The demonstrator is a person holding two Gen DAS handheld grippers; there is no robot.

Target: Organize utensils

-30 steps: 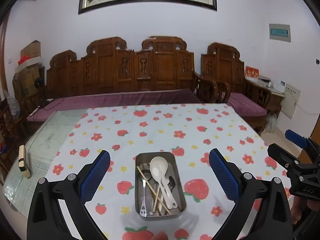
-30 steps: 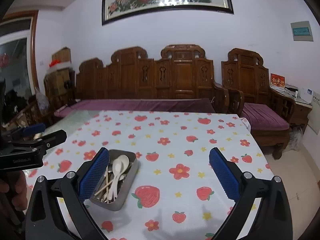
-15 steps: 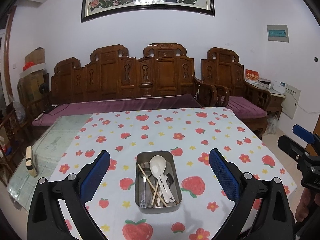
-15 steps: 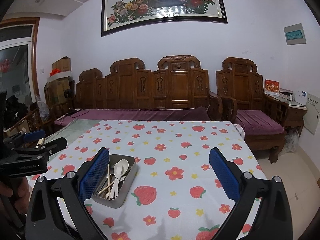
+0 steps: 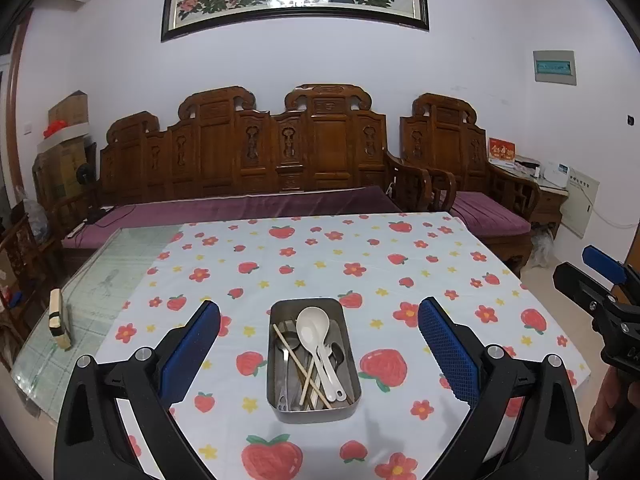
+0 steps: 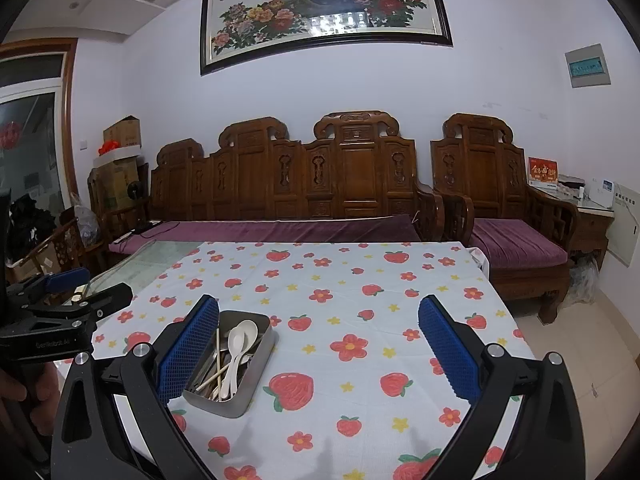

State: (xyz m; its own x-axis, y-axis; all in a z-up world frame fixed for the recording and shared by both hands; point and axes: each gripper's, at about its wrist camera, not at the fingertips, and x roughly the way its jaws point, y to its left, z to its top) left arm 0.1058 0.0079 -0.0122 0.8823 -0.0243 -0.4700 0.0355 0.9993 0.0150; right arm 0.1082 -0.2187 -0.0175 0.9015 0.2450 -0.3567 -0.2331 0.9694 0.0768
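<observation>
1. Both tongs have backed off and tilted up since the earlier frame; tin looks farther away.
2. Left tongs: spread apart, empty, lined up on the metal tin mid-bench.
3. Risk: the spoons, chopsticks and forks lie tangled, so one grab may drag several.
4. Right tongs: spread apart, empty; tin sits by the left finger, which could knock it.

Your left gripper and right gripper both hover with fingers spread wide, holding nothing; a hand grips each handle.
</observation>
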